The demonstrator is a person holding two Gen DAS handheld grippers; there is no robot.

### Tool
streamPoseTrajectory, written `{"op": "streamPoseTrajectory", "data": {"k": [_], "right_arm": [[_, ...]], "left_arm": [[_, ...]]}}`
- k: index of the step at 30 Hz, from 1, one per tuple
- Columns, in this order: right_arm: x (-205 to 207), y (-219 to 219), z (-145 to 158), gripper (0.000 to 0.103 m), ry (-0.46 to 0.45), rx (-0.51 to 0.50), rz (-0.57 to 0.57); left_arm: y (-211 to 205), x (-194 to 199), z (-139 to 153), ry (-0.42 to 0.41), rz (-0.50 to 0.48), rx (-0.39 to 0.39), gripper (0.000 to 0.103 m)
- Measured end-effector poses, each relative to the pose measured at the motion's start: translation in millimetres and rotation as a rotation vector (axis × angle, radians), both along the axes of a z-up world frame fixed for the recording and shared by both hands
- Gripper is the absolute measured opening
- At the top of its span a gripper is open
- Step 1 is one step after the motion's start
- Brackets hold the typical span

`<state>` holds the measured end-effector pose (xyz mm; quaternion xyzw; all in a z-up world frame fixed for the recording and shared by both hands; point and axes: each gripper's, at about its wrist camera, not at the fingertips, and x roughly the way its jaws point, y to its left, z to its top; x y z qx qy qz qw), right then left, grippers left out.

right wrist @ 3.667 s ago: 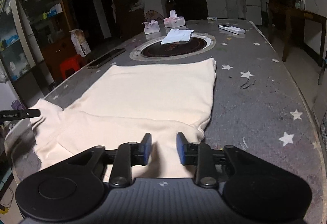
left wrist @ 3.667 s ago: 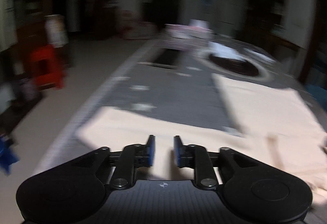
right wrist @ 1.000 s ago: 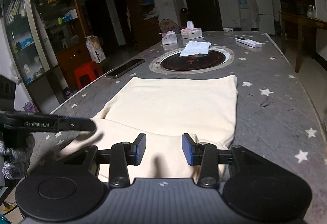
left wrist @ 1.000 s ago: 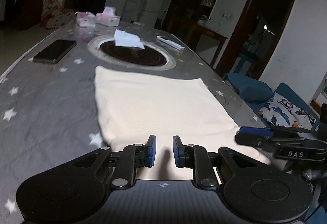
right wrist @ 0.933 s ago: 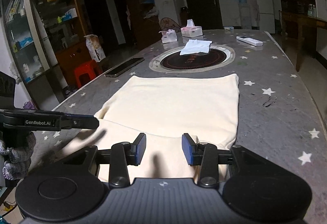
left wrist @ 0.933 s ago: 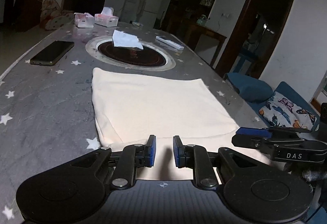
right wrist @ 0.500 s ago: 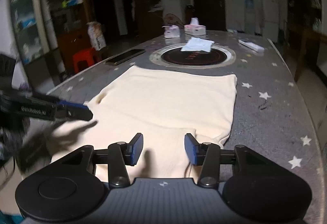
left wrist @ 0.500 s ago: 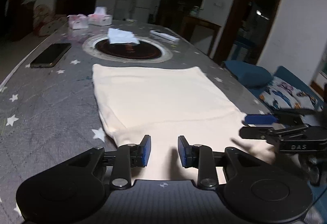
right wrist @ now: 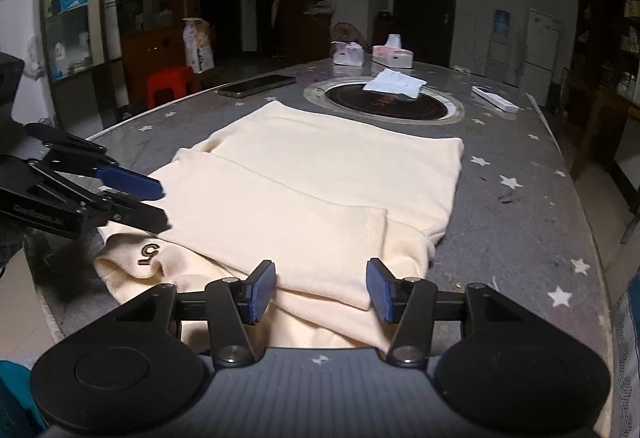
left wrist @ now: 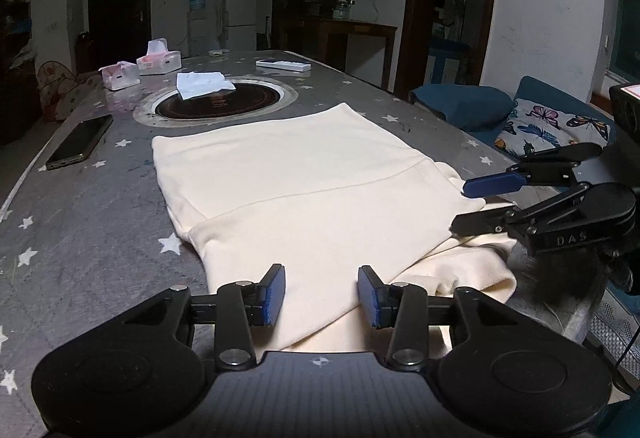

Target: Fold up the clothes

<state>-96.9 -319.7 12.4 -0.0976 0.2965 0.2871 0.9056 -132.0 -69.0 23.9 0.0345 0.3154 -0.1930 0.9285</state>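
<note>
The cream garment [left wrist: 304,194] lies flat on the grey star-speckled bench [left wrist: 80,206], sleeves folded in across the body so a long seam line runs over the top layer. Its near end is bunched and layered, and from the right wrist view a small dark logo [right wrist: 149,251] shows on the lower layer near the bench edge; what it reads is hard to make out. The closest hem is cut off behind each claw's body.

Left claw [left wrist: 322,294] hovers over the near edge, released, blue pads apart with only cloth showing between them. Right claw [right wrist: 322,291] is the same: wide apart, gripping nothing, poised above the folded corner. Each shows up side-on in the other's view, jaws parted, tips just beside the garment's edge; whether they touch the cloth, I cannot tell.

Beyond the garment sits a round inset hotplate [left wrist: 218,106] with a white tissue [left wrist: 204,84] on it, a phone [left wrist: 80,142], two tissue boxes [left wrist: 158,60] and a remote [left wrist: 283,65]. The room behind is dim.
</note>
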Motion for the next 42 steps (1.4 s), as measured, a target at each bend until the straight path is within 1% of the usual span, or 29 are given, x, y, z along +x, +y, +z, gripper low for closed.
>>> {"op": "streamPoseTrajectory", "data": {"k": [4, 7, 9, 13, 15, 18, 20, 24, 29, 34, 39, 41, 42], "right_arm": [[-5.7, -4.6, 7.7, 0.05, -0.022, 0.037, 0.01], [-1.1, -4.8, -2.1, 0.051, 0.018, 0.043, 0.014], [-1.5, -6.6, -6.5, 0.05, 0.012, 0.033, 0.005], [-9.7, -21.4, 7.0, 0.049, 0.018, 0.1, -0.014], [-13.6, -27.4, 7.1, 0.05, 0.036, 0.109, -0.025], [-14.8, -35.5, -6.1, 0.049, 0.103, 0.113, -0.059], [-17.1, -40.0, -8.2, 0.049, 0.112, 0.129, -0.07], [-20.7, -46.0, -0.3, 0.049, 0.115, 0.147, -0.07], [-24.0, -45.5, 5.7, 0.05, 0.098, 0.098, -0.051], [-29.9, -41.4, 8.9, 0.052, 0.062, 0.01, -0.016], [-38.6, -32.8, 8.6, 0.057, 0.009, -0.088, 0.039], [-42.2, -28.3, 7.1, 0.061, -0.01, -0.126, 0.067], [-44.3, -25.7, 6.0, 0.062, -0.022, -0.149, 0.085]], "left_arm": [[7.4, -8.2, 5.4, -0.004, 0.0, 0.006, 0.044], [10.3, -16.9, 9.0, -0.011, -0.017, 0.022, 0.044], [11.4, -23.7, 11.2, -0.016, -0.032, 0.041, 0.044], [14.4, -36.5, 13.8, -0.024, -0.053, 0.069, 0.044], [14.4, -40.7, 12.9, -0.024, -0.073, 0.074, 0.044], [11.4, -45.0, 9.9, -0.024, -0.111, 0.097, 0.044], [8.2, -49.8, 9.6, -0.034, -0.14, 0.123, 0.044], [3.0, -55.7, 9.0, -0.069, -0.205, 0.159, 0.044], [-9.9, -54.9, 0.3, -0.112, -0.262, 0.221, 0.044], [-21.6, -52.9, -10.1, -0.15, -0.308, 0.277, 0.044], [-27.5, -50.2, -12.3, -0.187, -0.327, 0.284, 0.044], [-29.0, -48.6, -12.6, -0.194, -0.336, 0.279, 0.036], [-30.0, -47.6, -12.4, -0.196, -0.34, 0.277, 0.028]]}}
